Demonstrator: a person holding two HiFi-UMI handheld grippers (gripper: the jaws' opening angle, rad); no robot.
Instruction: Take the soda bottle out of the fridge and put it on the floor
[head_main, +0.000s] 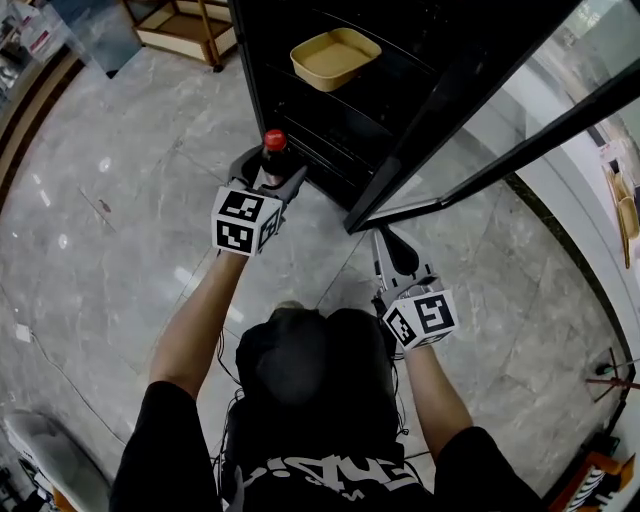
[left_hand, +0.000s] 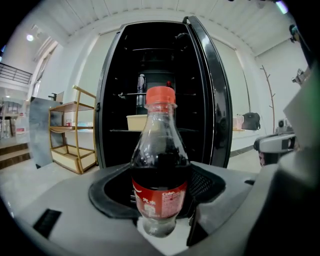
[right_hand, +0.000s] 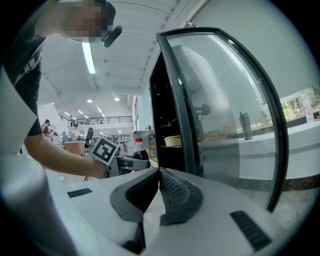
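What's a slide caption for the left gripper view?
Left gripper holds the soda bottle upright, facing the open fridge.

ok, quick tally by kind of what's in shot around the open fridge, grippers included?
soda bottle: 1
grippers: 2, the left gripper shut on the bottle and the right gripper shut and empty
fridge: 1
yellow tray: 1
wooden rack: 1
Total: 6
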